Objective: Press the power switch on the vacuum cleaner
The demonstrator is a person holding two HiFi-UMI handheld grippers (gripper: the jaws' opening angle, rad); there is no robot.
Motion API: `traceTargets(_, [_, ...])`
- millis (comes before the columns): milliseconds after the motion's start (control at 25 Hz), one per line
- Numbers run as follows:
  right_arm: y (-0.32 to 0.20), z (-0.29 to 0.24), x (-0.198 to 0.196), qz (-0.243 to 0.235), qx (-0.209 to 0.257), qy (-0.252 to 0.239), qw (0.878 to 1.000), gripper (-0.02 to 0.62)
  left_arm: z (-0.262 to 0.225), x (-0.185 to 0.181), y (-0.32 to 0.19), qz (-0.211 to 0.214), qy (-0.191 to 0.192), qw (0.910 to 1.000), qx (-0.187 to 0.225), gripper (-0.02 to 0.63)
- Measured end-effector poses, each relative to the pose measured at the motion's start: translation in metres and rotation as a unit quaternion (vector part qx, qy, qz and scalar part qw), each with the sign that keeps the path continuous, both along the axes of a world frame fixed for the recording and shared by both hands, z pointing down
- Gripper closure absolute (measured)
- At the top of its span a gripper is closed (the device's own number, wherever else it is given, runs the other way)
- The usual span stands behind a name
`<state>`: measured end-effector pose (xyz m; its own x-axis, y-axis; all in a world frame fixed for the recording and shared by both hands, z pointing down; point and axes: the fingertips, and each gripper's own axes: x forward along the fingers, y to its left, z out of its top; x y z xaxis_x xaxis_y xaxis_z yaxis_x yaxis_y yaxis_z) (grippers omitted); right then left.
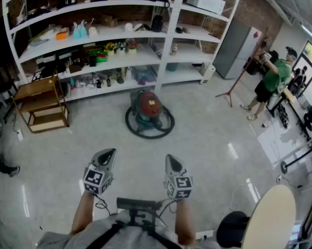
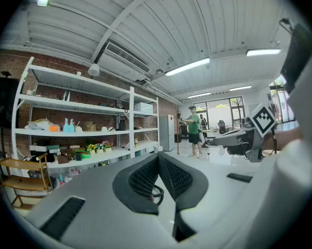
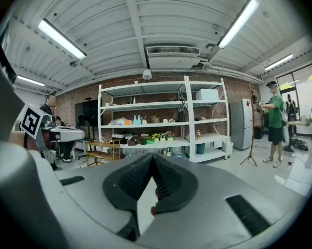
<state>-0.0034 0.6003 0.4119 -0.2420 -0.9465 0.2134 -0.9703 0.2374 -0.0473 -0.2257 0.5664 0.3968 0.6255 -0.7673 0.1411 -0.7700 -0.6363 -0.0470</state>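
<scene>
A red and teal canister vacuum cleaner [image 1: 149, 107] sits on a pale glossy floor [image 1: 207, 139], ringed by its coiled black hose [image 1: 145, 133]. Just behind it stands a long white metal shelving unit [image 1: 166, 40] crowded with small goods. A wooden trolley [image 1: 41, 105] stands to the left, near the shelves. Open floor lies between the vacuum cleaner and the two hand-held grippers, which are well apart from it. To the right, a person in a green shirt [image 1: 272, 79] stands near a tall grey cabinet [image 1: 238, 48]. A pale round desk [image 1: 272, 217] edges the lower right corner. The left gripper [image 1: 109, 155] and right gripper [image 1: 171, 161] point side by side toward the vacuum cleaner. Each gripper's jaws are closed tip to tip, holding nothing and touching nothing.
</scene>
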Motion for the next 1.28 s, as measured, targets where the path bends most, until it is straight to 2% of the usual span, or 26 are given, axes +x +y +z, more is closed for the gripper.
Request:
traceTargets(480, [-0.005, -0.005, 0.018, 0.003, 0.007, -0.016, 1.0, 0.586, 0.001, 0.017, -0.007, 0.001, -0.004, 1.0, 0.001, 0.598])
traceTargets(1280, [-0.03, 0.005, 0.076, -0.023, 0.003, -0.02, 1.0, 0.586, 0.006, 0.079, -0.024, -0.01, -0.008, 0.9999, -0.003, 0.598])
